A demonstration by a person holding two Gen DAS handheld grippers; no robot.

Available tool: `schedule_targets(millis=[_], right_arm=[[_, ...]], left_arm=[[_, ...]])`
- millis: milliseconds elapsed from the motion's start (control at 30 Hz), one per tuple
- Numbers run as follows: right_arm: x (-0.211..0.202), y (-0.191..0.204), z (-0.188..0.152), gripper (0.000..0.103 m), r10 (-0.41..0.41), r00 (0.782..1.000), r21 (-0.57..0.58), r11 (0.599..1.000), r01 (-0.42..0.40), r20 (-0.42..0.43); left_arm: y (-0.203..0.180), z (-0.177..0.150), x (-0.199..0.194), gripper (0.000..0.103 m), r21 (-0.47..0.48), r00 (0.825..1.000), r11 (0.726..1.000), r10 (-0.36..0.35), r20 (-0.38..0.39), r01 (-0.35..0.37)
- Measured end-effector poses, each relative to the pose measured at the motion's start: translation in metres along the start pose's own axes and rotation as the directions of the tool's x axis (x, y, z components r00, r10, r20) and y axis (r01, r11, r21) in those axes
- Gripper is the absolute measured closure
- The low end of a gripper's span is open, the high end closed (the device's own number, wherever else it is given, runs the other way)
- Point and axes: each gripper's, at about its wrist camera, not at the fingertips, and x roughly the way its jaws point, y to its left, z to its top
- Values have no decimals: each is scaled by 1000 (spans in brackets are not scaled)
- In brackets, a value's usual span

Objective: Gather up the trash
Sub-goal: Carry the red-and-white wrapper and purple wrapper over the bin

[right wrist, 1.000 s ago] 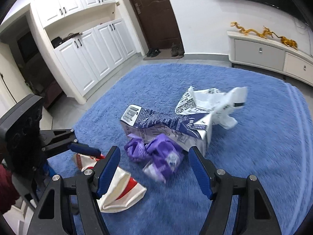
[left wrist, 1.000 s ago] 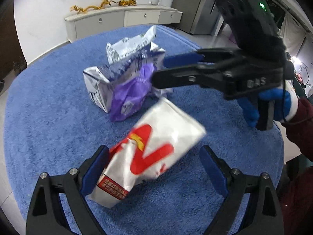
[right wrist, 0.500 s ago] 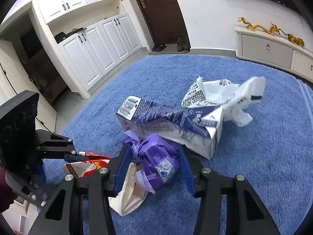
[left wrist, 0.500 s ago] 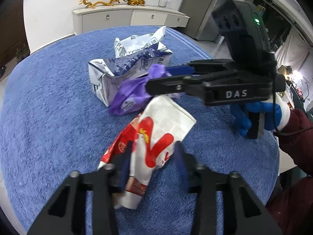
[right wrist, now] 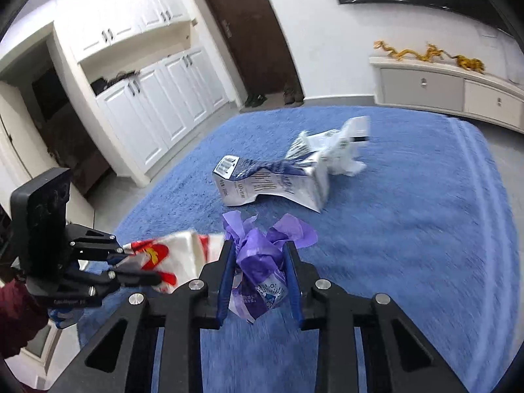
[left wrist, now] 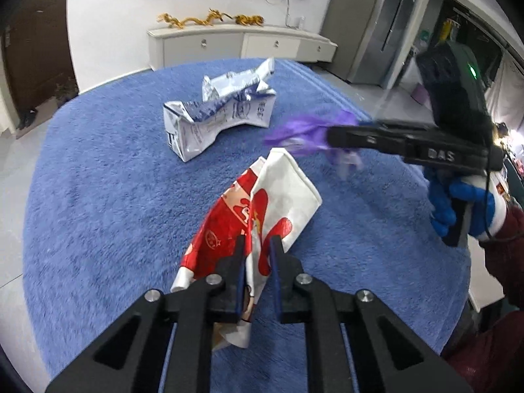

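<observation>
My left gripper (left wrist: 257, 245) is shut on a red and white snack bag (left wrist: 278, 193) and holds it above the blue cloth (left wrist: 98, 213). My right gripper (right wrist: 258, 252) is shut on a crumpled purple wrapper (right wrist: 262, 255), lifted off the cloth. The purple wrapper (left wrist: 304, 134) also shows in the left wrist view, pinched in the right gripper (left wrist: 330, 137). The snack bag (right wrist: 177, 252) shows in the right wrist view, held by the left gripper (right wrist: 157, 278). A crushed blue and white carton (left wrist: 216, 124) lies on the cloth with a white wrapper (left wrist: 239, 78) behind it.
The carton (right wrist: 271, 183) and the white wrapper (right wrist: 340, 150) lie mid-table. The blue cloth (right wrist: 409, 229) covers a round table. A low white cabinet (left wrist: 239, 46) stands against the far wall. White cupboards (right wrist: 147, 104) and a dark door (right wrist: 252, 32) lie beyond the table.
Both grippers closed, the left on the snack bag, the right on the purple wrapper. Both pieces have been lifted off the cloth and drawn away from the carton.
</observation>
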Motion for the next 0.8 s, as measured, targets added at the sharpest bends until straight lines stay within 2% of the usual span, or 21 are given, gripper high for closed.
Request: schedule_targets(millis=[133, 233, 433, 567, 800], right_arm=[[-54, -9, -20, 76, -32, 997, 36, 999, 30, 66], [-95, -16, -39, 76, -72, 991, 65, 996, 65, 113], [-179, -44, -82, 76, -210, 959, 149, 972, 183, 189], [-224, -73, -116, 76, -303, 929, 232, 939, 253, 213], [-287, -134, -187, 76, -461, 864, 429, 835, 345, 203]], left_arm=[[-9, -9, -30, 91, -23, 999, 999, 30, 44, -29], [-12, -3, -42, 91, -55, 996, 997, 58, 71, -54], [-24, 16, -57, 91, -97, 988, 990, 115, 105, -105], [-57, 36, -40, 91, -69, 990, 993, 99, 99, -92], [-170, 75, 20, 91, 91, 999, 995, -36, 37, 33]])
